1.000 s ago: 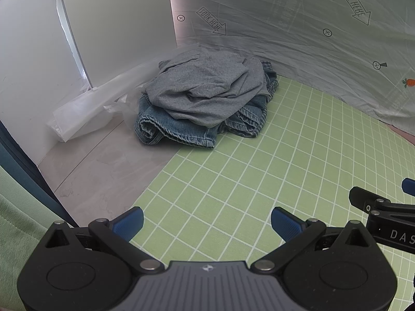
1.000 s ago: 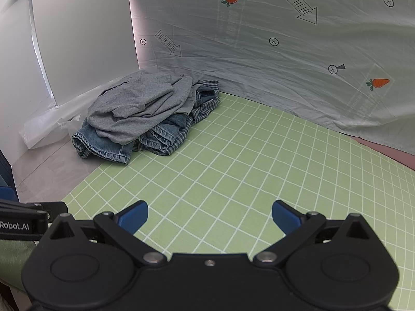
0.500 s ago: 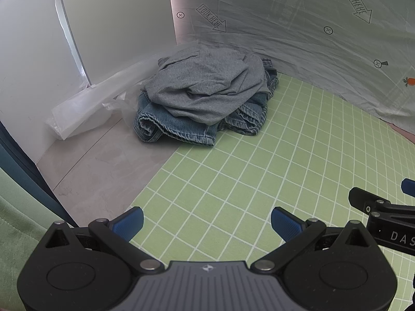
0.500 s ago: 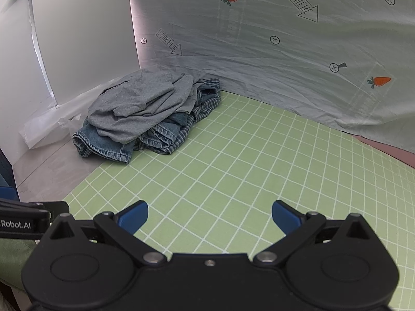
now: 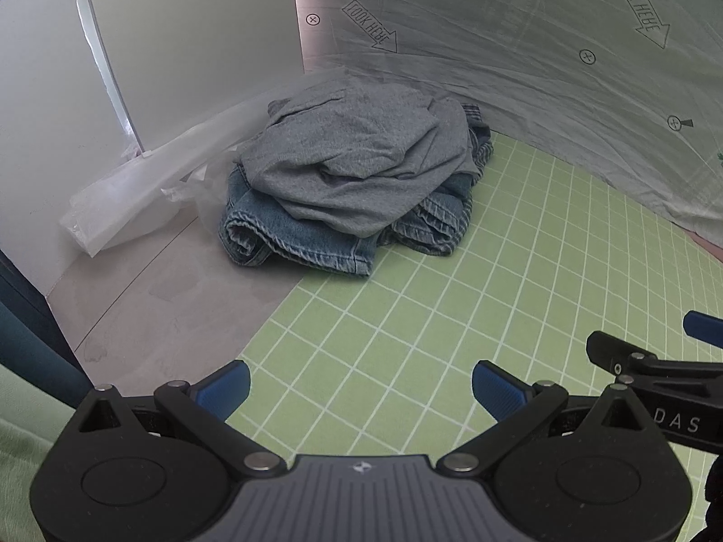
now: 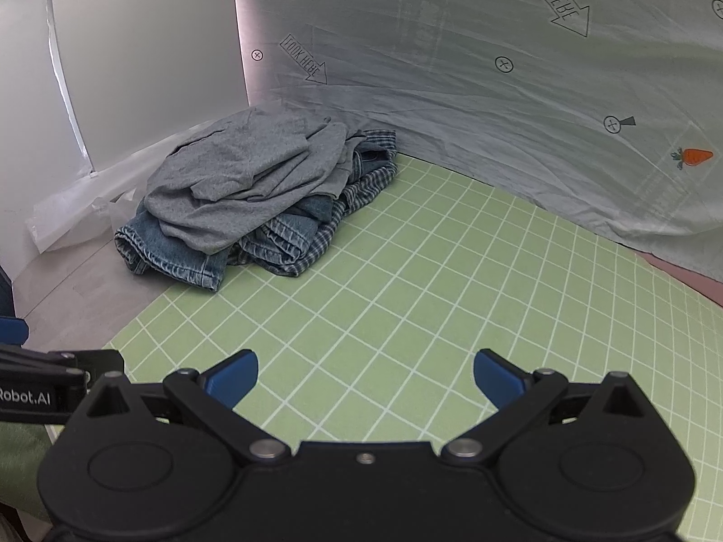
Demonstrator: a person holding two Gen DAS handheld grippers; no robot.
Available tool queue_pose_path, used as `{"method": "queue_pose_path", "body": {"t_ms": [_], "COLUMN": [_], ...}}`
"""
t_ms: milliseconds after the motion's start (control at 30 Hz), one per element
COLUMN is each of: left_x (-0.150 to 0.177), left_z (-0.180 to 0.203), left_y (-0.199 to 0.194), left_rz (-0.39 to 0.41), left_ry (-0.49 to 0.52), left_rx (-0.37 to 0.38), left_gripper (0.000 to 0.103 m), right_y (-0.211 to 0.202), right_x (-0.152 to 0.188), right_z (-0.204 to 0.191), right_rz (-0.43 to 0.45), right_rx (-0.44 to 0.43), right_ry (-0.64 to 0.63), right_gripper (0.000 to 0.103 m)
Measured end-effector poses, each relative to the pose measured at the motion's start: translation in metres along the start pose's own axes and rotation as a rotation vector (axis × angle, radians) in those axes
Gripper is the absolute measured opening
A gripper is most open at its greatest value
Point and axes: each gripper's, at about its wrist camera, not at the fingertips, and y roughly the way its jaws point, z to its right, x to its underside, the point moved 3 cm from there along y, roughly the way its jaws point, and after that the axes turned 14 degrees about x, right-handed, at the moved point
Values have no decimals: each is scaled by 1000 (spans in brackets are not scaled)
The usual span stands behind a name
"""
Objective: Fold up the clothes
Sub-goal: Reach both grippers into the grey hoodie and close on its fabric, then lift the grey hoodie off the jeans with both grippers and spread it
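Half-buried jeans (image 5: 289, 235) under grey shirt (image 5: 357, 167)

The left claw (image 5: 360, 387) is seen low in the frame, its blue-tipped fingers (image 5: 223, 387) spread wide with nothing between them, above a green gridded mat (image 5: 474, 298). A heap of clothes is piled at the mat's far corner: a grey shirt (image 5: 357, 167) is draped over folded blue jeans (image 5: 289, 235), with a checked garment (image 5: 481, 144) partly hidden behind. Crumpled clear plastic (image 5: 135, 198) lies just beside the heap on the bare grey counter (image 5: 171, 298). A printed sheet (image 5: 519, 54) (arrows, carrots) is hung behind. Part of the right claw (image 5: 655, 361) is visible at the right edge.
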Motion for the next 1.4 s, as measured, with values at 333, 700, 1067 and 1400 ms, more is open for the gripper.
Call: {"method": "queue_pose_path", "body": {"t_ms": [333, 700, 1067, 1400], "left_x": [-91, -181, -188, -162], "left_z": [-59, -122, -112, -44], "left_y": [69, 159, 183, 99], "left_rz": [11, 32, 65, 222], "left_ry": [-77, -149, -158, -6], "left_rx": [-68, -12, 38, 90], "left_gripper": [103, 71, 22, 5], "right_y": [87, 217, 237, 136], "right_x": [-78, -182, -198, -155], "right_z": [-35, -85, -96, -23], "right_rz": [26, 7, 89, 266], "right_rx": [-38, -141, -193, -53], "right_ry": [-67, -11, -73, 13], "right_gripper": [102, 57, 9, 2]}}
